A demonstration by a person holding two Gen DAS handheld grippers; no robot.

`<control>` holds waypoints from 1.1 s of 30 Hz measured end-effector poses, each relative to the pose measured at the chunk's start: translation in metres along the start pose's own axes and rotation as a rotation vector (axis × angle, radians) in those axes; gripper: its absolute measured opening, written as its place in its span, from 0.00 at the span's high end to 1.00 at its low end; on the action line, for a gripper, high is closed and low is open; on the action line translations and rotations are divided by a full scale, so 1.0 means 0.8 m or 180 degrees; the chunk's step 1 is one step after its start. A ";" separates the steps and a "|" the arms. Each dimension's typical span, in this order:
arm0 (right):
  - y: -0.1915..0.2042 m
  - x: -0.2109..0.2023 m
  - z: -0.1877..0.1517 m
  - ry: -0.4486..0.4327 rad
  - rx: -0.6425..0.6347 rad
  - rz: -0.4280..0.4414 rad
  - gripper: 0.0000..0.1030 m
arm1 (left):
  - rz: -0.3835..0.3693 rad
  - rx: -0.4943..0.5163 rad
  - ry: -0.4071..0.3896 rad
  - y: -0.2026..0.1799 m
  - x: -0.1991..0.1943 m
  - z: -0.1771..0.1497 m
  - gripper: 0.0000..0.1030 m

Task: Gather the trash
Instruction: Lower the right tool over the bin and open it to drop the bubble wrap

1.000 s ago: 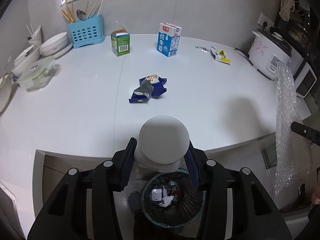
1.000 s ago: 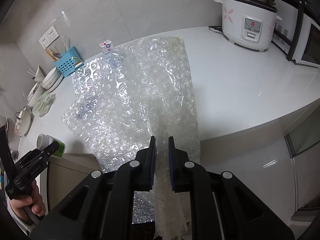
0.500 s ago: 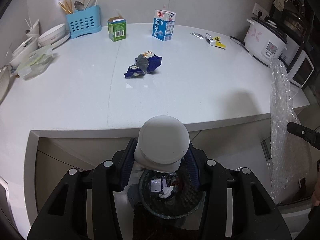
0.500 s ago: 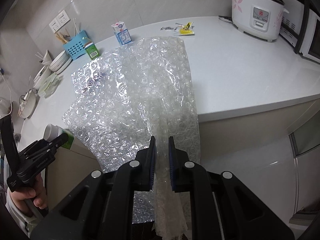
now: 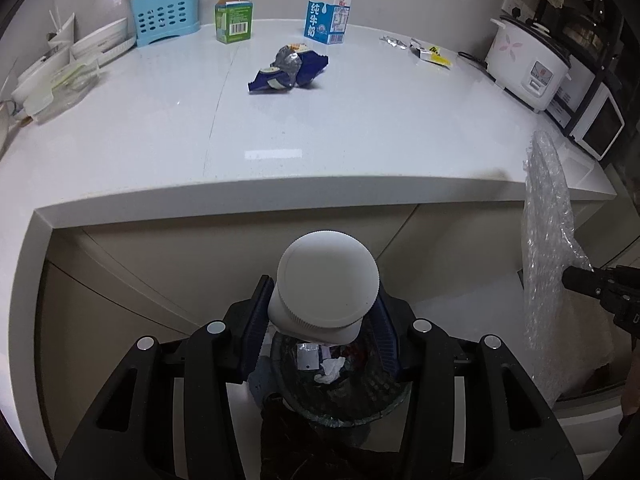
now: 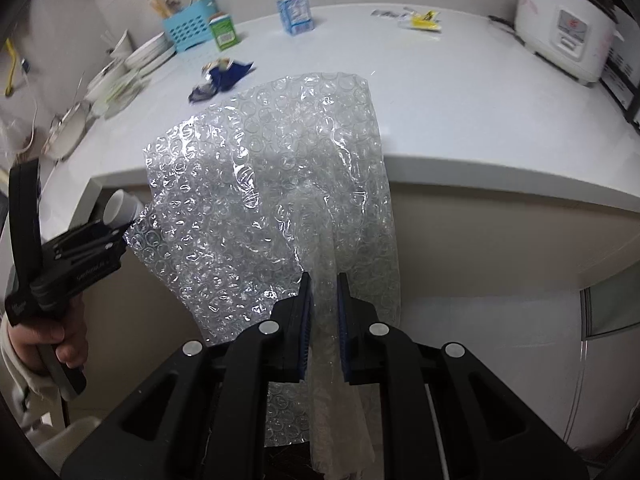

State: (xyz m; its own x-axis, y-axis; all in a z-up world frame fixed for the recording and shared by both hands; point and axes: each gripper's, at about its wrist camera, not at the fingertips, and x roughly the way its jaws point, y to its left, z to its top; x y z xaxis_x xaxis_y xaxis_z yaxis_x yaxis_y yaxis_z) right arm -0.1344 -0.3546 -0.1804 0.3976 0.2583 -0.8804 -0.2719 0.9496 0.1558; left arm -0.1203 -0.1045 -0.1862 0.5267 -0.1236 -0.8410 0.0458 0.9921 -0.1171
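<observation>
My left gripper [image 5: 322, 322] is shut on a white-capped bottle [image 5: 328, 280] and holds it over a round trash bin [image 5: 340, 384] on the floor, in front of the counter. My right gripper [image 6: 323, 300] is shut on a sheet of bubble wrap [image 6: 272, 208] that hangs in front of the counter edge; it also shows in the left wrist view [image 5: 548, 232]. A crumpled blue wrapper [image 5: 288, 70], a blue milk carton [image 5: 330, 16], a green carton [image 5: 234, 20] and small wrappers [image 5: 428, 50] lie on the white counter [image 5: 320, 128].
A blue utensil holder [image 5: 166, 14] and stacked dishes [image 5: 92, 46] stand at the back left. A rice cooker [image 5: 528, 64] and a microwave [image 5: 596, 128] stand at the right. Cabinet fronts [image 5: 160, 264] are below the counter.
Both grippers have pulled back from the counter and lowered. The bottle now hangs lower over the bin, and the bubble wrap has dropped below the counter edge.
</observation>
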 end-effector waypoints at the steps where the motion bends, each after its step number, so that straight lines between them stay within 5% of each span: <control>1: 0.004 0.008 -0.006 0.0041 -0.0049 -0.0001 0.90 | -0.0008 0.0002 0.0011 0.001 0.003 -0.003 0.55; 15: 0.025 0.137 -0.052 0.0800 -0.0176 -0.0072 0.90 | 0.0038 -0.0090 0.0241 0.021 0.043 -0.033 0.55; 33: 0.057 0.292 -0.043 0.1612 -0.0219 -0.0409 0.89 | 0.0031 -0.0095 0.0585 0.046 0.102 -0.047 0.55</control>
State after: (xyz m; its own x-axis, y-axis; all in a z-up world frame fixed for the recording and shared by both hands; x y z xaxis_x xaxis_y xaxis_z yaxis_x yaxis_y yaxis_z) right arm -0.0842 -0.2568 -0.3945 -0.0370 0.0063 -0.9993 -0.3125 0.9498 0.0176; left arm -0.1077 -0.0787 -0.2794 0.3629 -0.1190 -0.9242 0.0149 0.9924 -0.1219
